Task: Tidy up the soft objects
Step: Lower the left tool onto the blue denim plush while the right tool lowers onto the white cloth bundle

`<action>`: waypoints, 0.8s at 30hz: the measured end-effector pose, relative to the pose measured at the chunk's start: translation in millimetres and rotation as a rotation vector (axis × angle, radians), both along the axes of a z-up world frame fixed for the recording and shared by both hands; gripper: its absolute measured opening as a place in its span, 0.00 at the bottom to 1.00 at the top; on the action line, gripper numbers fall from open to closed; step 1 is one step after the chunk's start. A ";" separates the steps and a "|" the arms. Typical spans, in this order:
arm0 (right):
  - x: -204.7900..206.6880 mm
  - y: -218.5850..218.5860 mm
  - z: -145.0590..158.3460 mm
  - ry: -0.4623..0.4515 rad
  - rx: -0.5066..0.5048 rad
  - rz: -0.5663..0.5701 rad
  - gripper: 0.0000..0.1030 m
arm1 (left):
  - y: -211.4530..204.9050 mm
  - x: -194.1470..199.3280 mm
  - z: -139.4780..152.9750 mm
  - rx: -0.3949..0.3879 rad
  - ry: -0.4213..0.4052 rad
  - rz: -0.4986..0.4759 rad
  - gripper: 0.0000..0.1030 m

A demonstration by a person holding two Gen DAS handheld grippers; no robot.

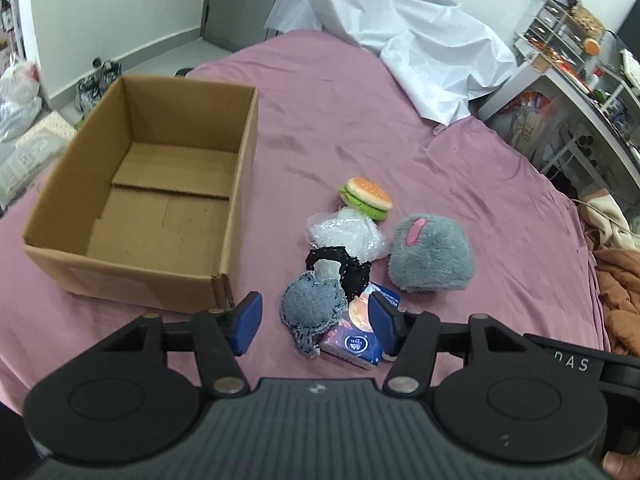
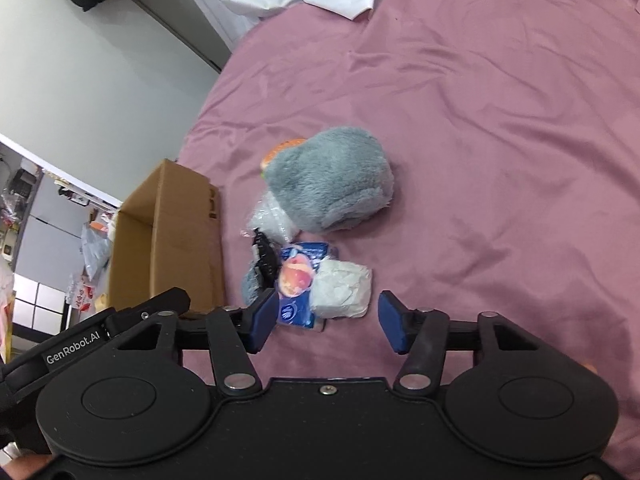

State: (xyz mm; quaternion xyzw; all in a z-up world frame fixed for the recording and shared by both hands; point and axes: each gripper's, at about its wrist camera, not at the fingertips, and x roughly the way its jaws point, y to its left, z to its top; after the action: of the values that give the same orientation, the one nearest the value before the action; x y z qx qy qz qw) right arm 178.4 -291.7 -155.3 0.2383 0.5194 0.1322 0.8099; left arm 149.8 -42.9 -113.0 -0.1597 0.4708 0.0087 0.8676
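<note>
A pile of soft things lies on the pink bedsheet point(image 1: 360, 92): a burger toy point(image 1: 366, 196), a clear plastic bag point(image 1: 348, 234), a black scrunchie point(image 1: 344, 268), a denim pouch point(image 1: 312, 306), a blue tissue pack point(image 1: 354, 340) and a grey plush point(image 1: 430, 254). An open, empty cardboard box point(image 1: 236, 208) stands to the left. My left gripper point(image 1: 316, 322) is open just over the denim pouch and tissue pack. In the right wrist view the grey plush point(image 2: 332, 178), tissue pack point(image 2: 296, 280) and a white wrapped pack point(image 2: 342, 290) show. My right gripper point(image 2: 326, 322) is open right before the white pack.
A crumpled white sheet point(image 1: 400, 28) lies at the far end of the bed. A cluttered shelf and desk point(image 1: 576, 64) stand to the right, with orange and cream cloth point(image 1: 620, 280) at the bed's right edge. Bags sit on the floor point(image 1: 20, 96) to the left.
</note>
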 end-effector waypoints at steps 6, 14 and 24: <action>17.3 3.2 -18.9 0.067 0.036 -0.012 0.47 | -0.5 16.7 -20.9 -0.042 0.043 0.037 0.51; 32.8 15.9 -32.1 0.099 0.023 0.005 0.47 | -0.9 33.9 -49.2 -0.075 0.105 0.053 0.51; 41.7 18.3 -52.7 0.149 0.011 0.017 0.47 | -9.1 42.3 -76.0 -0.075 0.141 0.072 0.38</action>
State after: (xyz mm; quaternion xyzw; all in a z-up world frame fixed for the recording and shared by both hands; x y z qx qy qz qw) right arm 220.1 -273.4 -208.0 0.2474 0.5795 0.1240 0.7666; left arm 192.1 -52.0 -189.0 -0.2078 0.5247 0.0335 0.8249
